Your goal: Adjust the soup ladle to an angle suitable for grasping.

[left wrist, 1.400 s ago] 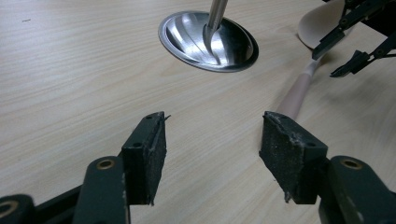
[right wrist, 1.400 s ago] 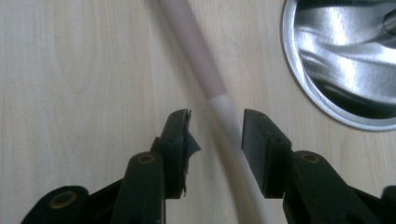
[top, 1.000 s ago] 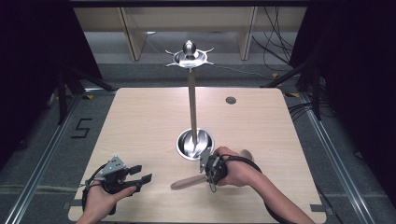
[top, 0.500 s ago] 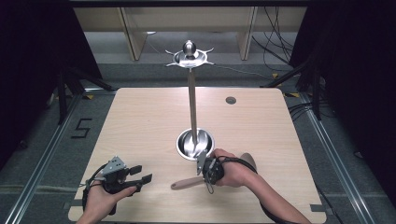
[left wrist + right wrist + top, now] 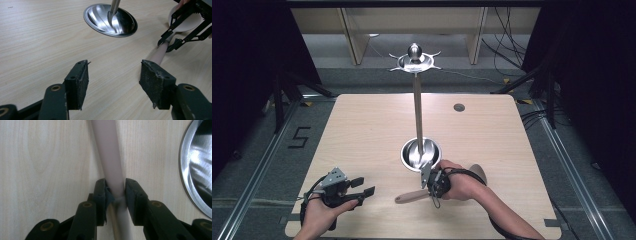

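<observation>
Wooden surface (image 5: 362, 130): spoon (image 5: 409, 197) lies just beside the steel stand base (image 5: 421, 154).
Right gripper (image 5: 115, 191): fingers just closed onto spoon handle.
Left gripper (image 5: 113, 75): fingers wide, empty.

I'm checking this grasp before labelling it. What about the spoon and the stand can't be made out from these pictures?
- Spoon bowl: in the left gripper view the right gripper crosses it and the frame edge cuts it off; in the high view the right hand covers most of it.
- Spoon handle: its end runs off the top of the right gripper view.
- Stand top: too small in the high view to tell what the arms are.
</observation>
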Available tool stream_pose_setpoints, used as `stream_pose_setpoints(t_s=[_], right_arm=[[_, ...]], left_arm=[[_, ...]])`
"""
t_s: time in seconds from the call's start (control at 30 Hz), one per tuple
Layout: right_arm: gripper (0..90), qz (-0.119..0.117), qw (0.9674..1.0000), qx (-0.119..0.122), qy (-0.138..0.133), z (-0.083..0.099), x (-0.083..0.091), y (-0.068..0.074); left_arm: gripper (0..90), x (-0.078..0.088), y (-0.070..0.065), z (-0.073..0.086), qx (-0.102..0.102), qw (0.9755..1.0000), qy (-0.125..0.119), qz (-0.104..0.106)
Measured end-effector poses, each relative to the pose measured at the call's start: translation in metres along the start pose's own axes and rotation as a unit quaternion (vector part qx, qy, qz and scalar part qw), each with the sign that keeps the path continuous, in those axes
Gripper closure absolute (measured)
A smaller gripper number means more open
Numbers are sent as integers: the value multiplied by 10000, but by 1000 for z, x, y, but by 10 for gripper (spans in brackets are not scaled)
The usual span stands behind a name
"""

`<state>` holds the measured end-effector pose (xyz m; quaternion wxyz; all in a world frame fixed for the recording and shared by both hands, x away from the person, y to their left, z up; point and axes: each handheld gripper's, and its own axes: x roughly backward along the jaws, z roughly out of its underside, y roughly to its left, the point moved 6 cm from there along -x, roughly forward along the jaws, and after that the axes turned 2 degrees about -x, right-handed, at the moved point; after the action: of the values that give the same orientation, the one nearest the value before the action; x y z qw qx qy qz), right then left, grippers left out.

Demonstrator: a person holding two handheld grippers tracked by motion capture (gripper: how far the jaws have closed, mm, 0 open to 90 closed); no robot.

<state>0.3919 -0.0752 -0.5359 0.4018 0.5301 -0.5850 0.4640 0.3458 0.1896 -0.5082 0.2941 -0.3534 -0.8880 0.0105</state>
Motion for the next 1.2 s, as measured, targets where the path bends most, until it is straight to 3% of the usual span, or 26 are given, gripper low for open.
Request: stream_pose_setpoints(t_s=[0.07, 0.2, 0.23, 0.33, 0.43, 0.53, 0.57, 0.6, 0.63, 0.73, 0.9, 0.93, 0.97, 1.0, 1.03, 1.07, 1.1, 1.17, 1.2], right_arm=[[735, 45, 9999, 99, -3, 0, 0, 0], [759, 116, 9999, 34, -28, 0, 2, 1], [761, 143, 9997, -67, -203, -1, 6, 0], [762, 255, 9991, -222, -273, 0, 11, 1], [762, 464, 9966, -442, -511, 2, 22, 0], [763, 552, 9943, -493, -773, 4, 29, -3], [763, 441, 9920, -575, -1029, 2, 30, -2], [763, 473, 9927, -377, -1045, 2, 33, -5], [763, 554, 9896, -678, -1139, 4, 36, -3], [763, 691, 9850, -835, -1339, 5, 45, -5], [764, 918, 9730, -1183, -1755, 5, 57, -8], [764, 918, 9730, -1183, -1755, 5, 57, -8], [764, 961, 9701, -1265, -1834, 5, 59, -8], [764, 1046, 9648, -1355, -1995, 6, 63, -9], [763, 985, 9607, -1580, -2061, 7, 65, -7], [764, 1026, 9581, -1644, -2111, 7, 68, -8], [764, 1151, 9532, -1656, -2253, 8, 68, -10], [764, 1223, 9450, -1870, -2388, 11, 72, -11], [764, 1268, 9392, -2016, -2472, 12, 74, -11]], left_arm=[[393, 0, 0, 0, 0, 10000, 1, -4], [393, 1, 1, 0, -27, 10000, 10, -12], [393, 1, 1, 0, -60, 10000, -30, -15], [394, 1, 1, 0, -40, 10000, -36, -12], [394, 2, 1, -1, -61, 10000, -14, -39], [394, 2, 1, -1, -61, 10000, -25, -48], [394, 1, 1, -1, -57, 10000, -25, -51], [394, 1, 2, -1, -51, 10000, -23, -63], [394, 1, 2, -1, -50, 10000, -26, -59], [394, 1, 1, -1, 11, 10000, -33, -58], [394, 1, 2, -1, -45, 10000, -28, -63], [394, 1, 2, -1, -45, 10000, -28, -63], [394, 1, 2, -1, -40, 10000, -31, -68], [394, 2, 2, -1, -14, 10000, -19, -49], [394, 2, 2, -1, -14, 10000, -19, -49], [394, 1, 2, -1, -4, 10000, -31, -50], [394, 1, 2, -1, -5, 10000, -28, -53], [394, 2, 2, -1, -30, 10000, -19, -53], [394, 2, 2, -1, -30, 10000, -19, -53]])
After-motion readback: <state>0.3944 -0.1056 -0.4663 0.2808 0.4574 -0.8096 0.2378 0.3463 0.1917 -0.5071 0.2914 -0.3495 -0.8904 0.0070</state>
